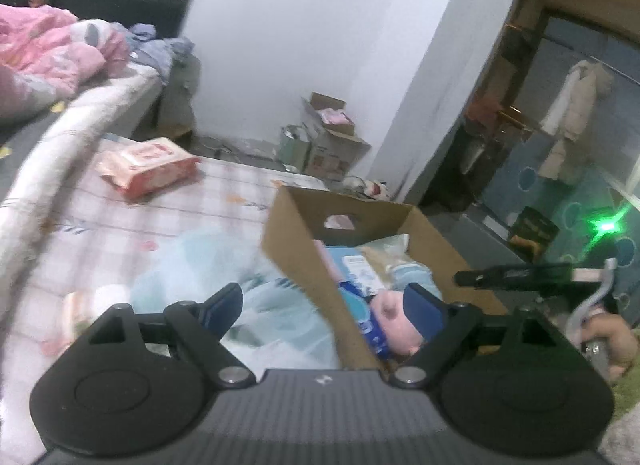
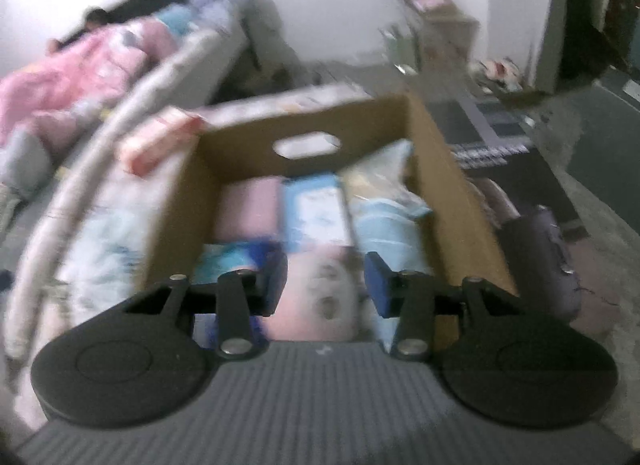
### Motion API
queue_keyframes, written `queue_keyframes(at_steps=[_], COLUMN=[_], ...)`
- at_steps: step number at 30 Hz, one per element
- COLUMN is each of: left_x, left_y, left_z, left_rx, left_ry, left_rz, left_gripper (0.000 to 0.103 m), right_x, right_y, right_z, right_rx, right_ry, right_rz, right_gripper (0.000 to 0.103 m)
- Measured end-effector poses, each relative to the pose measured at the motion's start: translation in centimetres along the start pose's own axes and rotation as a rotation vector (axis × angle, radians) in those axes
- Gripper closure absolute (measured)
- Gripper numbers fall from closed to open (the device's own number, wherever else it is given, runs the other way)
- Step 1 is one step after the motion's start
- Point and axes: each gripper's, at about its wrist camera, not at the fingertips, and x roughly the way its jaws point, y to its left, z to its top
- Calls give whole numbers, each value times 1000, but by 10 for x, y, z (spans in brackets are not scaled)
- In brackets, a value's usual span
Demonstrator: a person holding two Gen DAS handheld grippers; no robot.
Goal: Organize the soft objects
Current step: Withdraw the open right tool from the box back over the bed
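Note:
A brown cardboard box (image 1: 298, 249) stands on the checked bed sheet (image 1: 168, 217). It also shows in the right wrist view (image 2: 452, 185). Several soft packs lie inside: a pink pack (image 2: 248, 205), a blue-white pack (image 2: 316, 209) and a pale pink pack with a face (image 2: 328, 297). My left gripper (image 1: 324, 301) is open over the box's left wall, empty. My right gripper (image 2: 326, 285) is open above the pale pink pack, not touching it as far as the blur shows. A light blue cloth (image 1: 208, 277) lies left of the box.
A pink tissue pack (image 1: 150, 165) lies on the bed further back. A person under a pink blanket (image 1: 48, 49) lies on the bed behind. Cardboard boxes (image 1: 332, 137) stand by the white wall. A dark bag (image 2: 540, 257) is on the floor to the right.

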Motion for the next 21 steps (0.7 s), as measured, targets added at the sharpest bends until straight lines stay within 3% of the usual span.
queue_keyframes(at_steps=[7, 13, 21], left_x=[-48, -78, -82], left_y=[38, 73, 103], left_z=[-23, -43, -70], left_rx=[-31, -66, -87], left_ry=[-31, -37, 9], left_rz=[105, 184, 244], left_gripper=[13, 12, 12], right_x=[-37, -41, -11], right_y=[66, 135, 199], right_z=[-23, -39, -63], right_rx=[-9, -28, -31], right_ry=[-47, -33, 67], right_rz=[217, 386, 485], right_gripper=[60, 59, 58])
